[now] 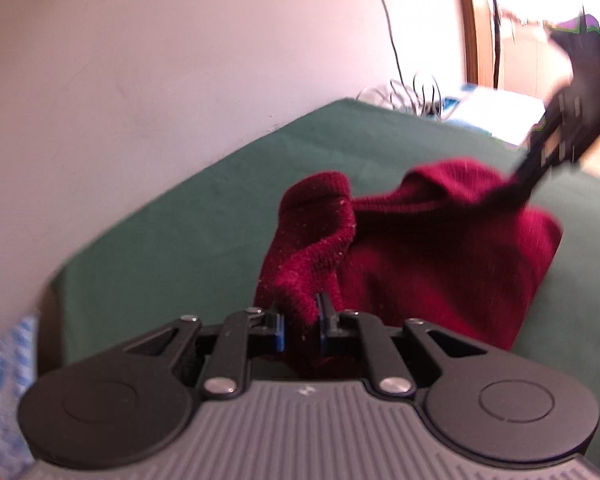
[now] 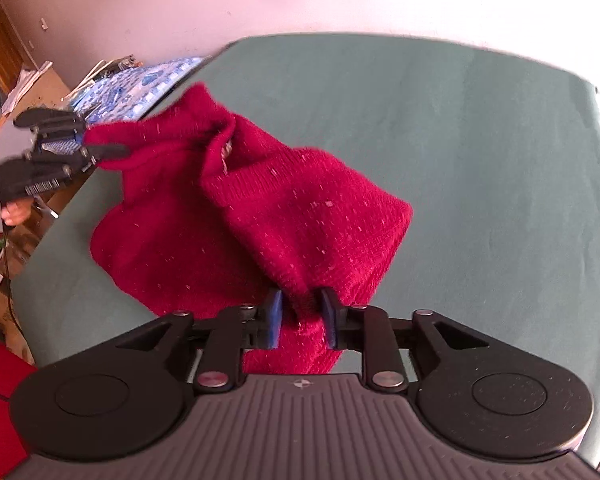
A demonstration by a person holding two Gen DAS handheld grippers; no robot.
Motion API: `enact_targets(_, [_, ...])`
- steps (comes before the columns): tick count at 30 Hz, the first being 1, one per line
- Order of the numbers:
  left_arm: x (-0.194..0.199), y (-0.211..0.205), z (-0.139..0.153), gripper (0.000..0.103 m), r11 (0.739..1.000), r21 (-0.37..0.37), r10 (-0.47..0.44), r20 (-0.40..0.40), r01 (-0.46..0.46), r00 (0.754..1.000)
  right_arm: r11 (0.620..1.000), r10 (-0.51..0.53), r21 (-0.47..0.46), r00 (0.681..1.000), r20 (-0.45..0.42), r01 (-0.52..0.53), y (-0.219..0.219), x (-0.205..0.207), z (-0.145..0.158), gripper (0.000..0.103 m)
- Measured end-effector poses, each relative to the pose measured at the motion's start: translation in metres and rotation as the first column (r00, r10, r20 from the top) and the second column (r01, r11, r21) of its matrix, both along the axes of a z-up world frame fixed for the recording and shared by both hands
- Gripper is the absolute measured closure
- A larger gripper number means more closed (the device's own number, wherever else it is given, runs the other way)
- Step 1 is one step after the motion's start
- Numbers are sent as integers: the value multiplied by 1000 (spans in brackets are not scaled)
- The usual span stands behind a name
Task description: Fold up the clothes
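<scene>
Garment: a dark red knitted sweater (image 2: pixel 260 208), bunched and partly lifted over the green-covered desk (image 2: pixel 480 152); in the right wrist view it fills the middle of the frame, its lower body sagging onto the cloth at lower left.
Handling: soft, limp and light by the look of it; the ribbed knit should stretch and droop between two holds instead of keeping a line. The fuzzy surface, flecked with pale lint, likely gives the pads good friction.
Where to hold: edges and corners, judging by the drape; a hem or cuff pinched through both layers would let the body hang flat.
Left hand-held gripper (image 1: pixel 300 320): nearly closed, its blue pads pinching a ribbed fold at the bottom centre of its own view; in the right wrist view it sits at the left edge, knit pulled into a point towards it.
Right hand-held gripper (image 2: pixel 300 316): jaws part-way apart with a thick wad of knit between the blue pads; whether the pads press it firmly I cannot tell.
Hidden: which part of the sweater each hold has is unclear, as sleeves and neckline are lost in the folds.
Blurred: the right hand-held gripper at the upper right of the left wrist view is smeared.
Cut off: clutter (image 2: pixel 140 76) beyond the desk edge is too indistinct to name.
</scene>
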State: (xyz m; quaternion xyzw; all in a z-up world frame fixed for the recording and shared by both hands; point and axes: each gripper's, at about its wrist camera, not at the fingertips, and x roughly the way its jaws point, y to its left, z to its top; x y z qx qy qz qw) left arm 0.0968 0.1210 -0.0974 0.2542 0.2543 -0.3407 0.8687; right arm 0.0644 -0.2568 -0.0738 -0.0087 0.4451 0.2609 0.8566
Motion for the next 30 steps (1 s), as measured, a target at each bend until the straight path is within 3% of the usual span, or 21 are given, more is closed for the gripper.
enact_targets(3, [-10, -8, -2, 93, 999, 43, -10, 58, 8, 998, 1000, 17, -18, 994, 109, -15, 4, -6, 22, 54])
enact_targets(4, [-12, -10, -3, 93, 998, 62, -15, 79, 10, 997, 999, 29, -28, 989, 148, -25, 7, -8, 29, 52])
enact_targets(7, [-13, -9, -5, 93, 995, 97, -25, 101, 15, 995, 993, 111, -61, 967, 230, -100, 32, -6, 34, 52])
enact_targets(11, [-14, -10, -2, 93, 991, 130, -34, 122, 18, 992, 965, 246, -150, 941, 233, -216, 77, 8, 12, 52])
enact_targets(14, [-12, -12, 1, 93, 989, 145, -41, 129, 22, 991, 959, 249, -202, 934, 256, -200, 101, 19, -6, 61])
enact_targets(16, [-10, -13, 1, 93, 988, 156, -39, 138, 18, 990, 953, 256, -228, 934, 251, -200, 107, 27, -16, 93])
enact_targets(19, [-7, -11, 5, 93, 988, 155, -32, 152, 8, 988, 951, 262, -231, 934, 245, -206, 105, 34, -14, 95])
enact_targets(24, [-15, 0, 22, 92, 991, 131, -15, 201, -12, 979, 950, 310, -143, 906, 290, -279, 74, 12, 33, 95])
enact_targets(30, [-39, 14, 25, 92, 982, 188, -54, 225, 11, 973, 893, 438, -202, 879, 190, -402, 54, -15, 40, 95])
